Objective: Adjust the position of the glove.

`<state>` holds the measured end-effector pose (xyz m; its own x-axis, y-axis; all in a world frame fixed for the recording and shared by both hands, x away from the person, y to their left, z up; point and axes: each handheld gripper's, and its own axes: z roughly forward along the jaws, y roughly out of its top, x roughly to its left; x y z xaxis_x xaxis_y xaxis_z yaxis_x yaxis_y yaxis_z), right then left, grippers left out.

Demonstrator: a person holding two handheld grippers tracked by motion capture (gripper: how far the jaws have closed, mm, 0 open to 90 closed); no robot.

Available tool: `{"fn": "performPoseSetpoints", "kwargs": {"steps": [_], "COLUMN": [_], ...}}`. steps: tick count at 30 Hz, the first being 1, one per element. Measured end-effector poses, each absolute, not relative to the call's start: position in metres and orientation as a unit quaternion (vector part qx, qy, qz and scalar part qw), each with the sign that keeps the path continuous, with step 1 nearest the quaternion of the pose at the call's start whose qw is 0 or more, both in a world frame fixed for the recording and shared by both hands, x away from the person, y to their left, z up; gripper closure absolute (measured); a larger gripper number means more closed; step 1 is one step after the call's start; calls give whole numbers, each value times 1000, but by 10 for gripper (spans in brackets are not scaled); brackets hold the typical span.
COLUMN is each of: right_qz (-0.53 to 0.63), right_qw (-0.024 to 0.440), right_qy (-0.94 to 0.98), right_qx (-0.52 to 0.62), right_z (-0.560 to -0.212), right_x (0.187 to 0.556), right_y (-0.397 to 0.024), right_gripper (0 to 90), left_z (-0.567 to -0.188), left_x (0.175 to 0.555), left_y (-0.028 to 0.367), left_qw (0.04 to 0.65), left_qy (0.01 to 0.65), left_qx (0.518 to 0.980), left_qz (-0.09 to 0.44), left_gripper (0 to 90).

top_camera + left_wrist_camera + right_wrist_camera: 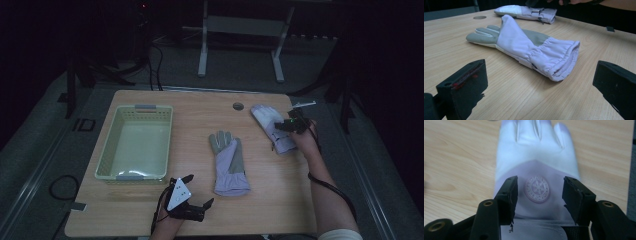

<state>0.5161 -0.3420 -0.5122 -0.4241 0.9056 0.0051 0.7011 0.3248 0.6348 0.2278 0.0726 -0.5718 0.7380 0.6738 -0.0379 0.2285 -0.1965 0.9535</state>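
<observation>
A pale lilac glove [272,127] lies flat at the far right of the wooden table [200,115], back upward, its fingers pointing toward the far edge and its cuff toward the person. The right gripper [292,123] is poised over the glove's wrist. In the right gripper view the glove [536,157] runs straight ahead and the round embossed badge [536,188] on its back sits between the two black jaws, which stand parted on either side of it; whether their tips touch the fabric cannot be told, and nothing is clamped between them.

A second glove [229,160] of the same colour lies palm up near the middle of the table, grey palm and fingers showing, cuff toward the near edge, well apart from the first. The left gripper [196,192], at the near edge left of this glove, carries a grey three-cornered plate [178,194] and points toward it. In the left gripper view its jaws stand wide apart above the bare wood, with the second glove [524,47] lying ahead between them, untouched, and the first glove [526,12] farther off behind it.

A pale green basket [112,155] stands on the left part of the table. A round cable hole [238,106] marks the far edge.
</observation>
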Motion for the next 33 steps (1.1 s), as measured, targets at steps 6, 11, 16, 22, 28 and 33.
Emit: {"fn": "performPoseSetpoints", "kwargs": {"steps": [6,11,16,22,28,33], "right_qz": [287,296,288,299,325,373], "right_qw": [155,140,137,159,178,167], "right_qy": [791,793,795,779,758,726], "right_qx": [517,513,516,527,537,553], "right_z": [-529,-533,-531,-519,-495,-466], "right_x": [519,518,517,504,478,444], "right_y": [-346,-346,-342,-339,-342,-347], "right_gripper": [477,595,724,799,802,804], "left_z": [-572,-572,-572,-572,-572,-572], "left_x": [228,228,228,228,228,229], "left_y": [73,72,72,72,72,71], "left_qw": [557,557,557,556,555,555], "left_qy": [301,301,301,303,302,300], "left_qx": [748,748,748,748,750,751], "left_qz": [200,198,200,198,198,196], "left_gripper": [0,0,0,0,0,0]}}
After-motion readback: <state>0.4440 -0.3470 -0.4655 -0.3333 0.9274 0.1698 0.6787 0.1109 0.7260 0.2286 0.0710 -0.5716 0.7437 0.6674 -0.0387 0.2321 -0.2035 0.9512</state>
